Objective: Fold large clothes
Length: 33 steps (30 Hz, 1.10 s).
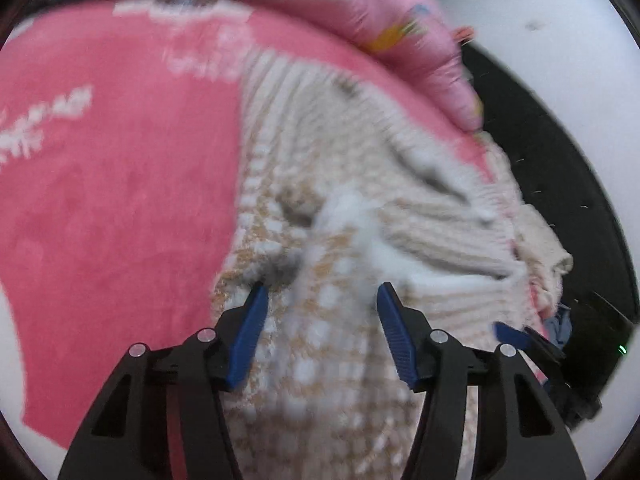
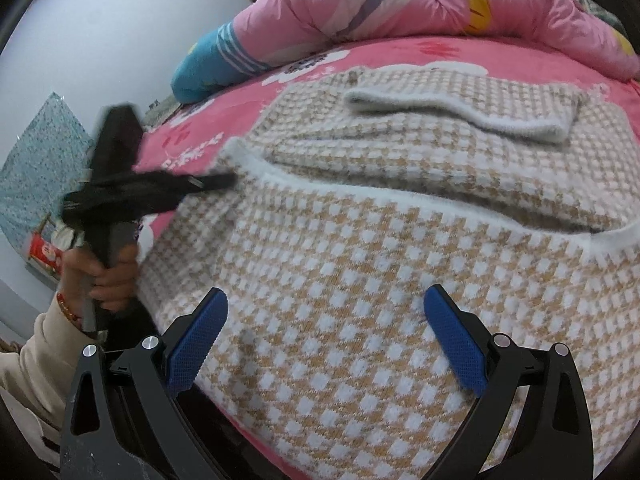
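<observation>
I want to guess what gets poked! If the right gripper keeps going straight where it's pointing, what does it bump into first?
Most likely the checked sweater. The right gripper points down at it with open jaws, and nothing lies between. How near the fabric is, the picture doesn't clearly show.

Both black plastic two-finger grippers, left gripper (image 1: 320, 292) and right gripper (image 2: 326, 300), carry ribbed blue pads and silver screws. Cream sleeve (image 2: 38, 360), red beaded bracelet (image 2: 66, 306).
</observation>
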Motion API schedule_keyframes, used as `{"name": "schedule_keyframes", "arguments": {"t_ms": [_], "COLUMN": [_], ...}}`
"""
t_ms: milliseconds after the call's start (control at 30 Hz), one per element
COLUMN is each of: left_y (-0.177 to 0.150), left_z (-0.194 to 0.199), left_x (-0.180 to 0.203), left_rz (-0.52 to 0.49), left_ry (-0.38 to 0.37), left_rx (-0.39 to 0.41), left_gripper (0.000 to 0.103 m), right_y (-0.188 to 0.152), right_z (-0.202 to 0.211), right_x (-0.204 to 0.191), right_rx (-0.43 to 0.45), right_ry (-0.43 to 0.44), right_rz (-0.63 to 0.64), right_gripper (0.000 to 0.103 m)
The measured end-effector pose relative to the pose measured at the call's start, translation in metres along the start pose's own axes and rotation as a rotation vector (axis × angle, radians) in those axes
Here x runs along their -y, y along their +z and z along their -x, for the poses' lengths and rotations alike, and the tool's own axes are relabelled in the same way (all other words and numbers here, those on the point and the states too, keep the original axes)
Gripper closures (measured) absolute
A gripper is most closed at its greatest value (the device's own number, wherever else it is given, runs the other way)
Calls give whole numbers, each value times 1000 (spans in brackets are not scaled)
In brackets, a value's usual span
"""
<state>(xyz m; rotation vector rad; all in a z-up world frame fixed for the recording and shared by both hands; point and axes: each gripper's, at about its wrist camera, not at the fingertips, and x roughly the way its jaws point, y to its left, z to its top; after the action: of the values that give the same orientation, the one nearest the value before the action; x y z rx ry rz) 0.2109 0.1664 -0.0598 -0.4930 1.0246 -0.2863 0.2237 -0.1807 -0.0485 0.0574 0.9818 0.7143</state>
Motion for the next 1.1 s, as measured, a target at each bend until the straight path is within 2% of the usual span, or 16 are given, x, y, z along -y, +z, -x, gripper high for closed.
{"name": "schedule_keyframes", "arguments": {"t_ms": [100, 200, 233, 300, 367, 467, 600, 733, 867, 1000, 1100], "left_y": [2, -4, -7, -9, -10, -13, -21, -22, -26, -27, -27], "left_z": [2, 10, 11, 3, -11, -12, -15, -15, -16, -18, -18], "left_x": [13, 32, 36, 42, 39, 46, 58, 65, 64, 67, 69], "left_rz": [-33, -95, -118, -169, -168, -208, -288, -323, -343, -367, -378], "left_ry": [33, -66, -64, 42, 149, 192, 293, 349, 378, 407, 418], "left_rx": [19, 46, 53, 46, 6, 41, 73, 94, 111, 124, 128], "left_gripper": [48, 48, 48, 48, 48, 48, 48, 47, 46, 45, 45], "right_y": [0, -2, -3, -5, -8, -9, -5, 7, 18, 15, 8], "right_z": [6, 21, 31, 50, 76, 111, 127, 120, 110, 92, 97], "right_x": [8, 18, 23, 32, 50, 89, 138, 172, 199, 207, 201], "right_rx": [16, 34, 51, 88, 142, 201, 215, 200, 181, 113, 91], "right_ry": [45, 88, 91, 90, 66, -24, -41, 22, 47, 71, 83], "right_rz": [-48, -97, -112, -126, -153, -228, -348, -439, -506, -558, -543], "right_gripper": [8, 8, 8, 8, 8, 8, 11, 14, 16, 20, 20]}}
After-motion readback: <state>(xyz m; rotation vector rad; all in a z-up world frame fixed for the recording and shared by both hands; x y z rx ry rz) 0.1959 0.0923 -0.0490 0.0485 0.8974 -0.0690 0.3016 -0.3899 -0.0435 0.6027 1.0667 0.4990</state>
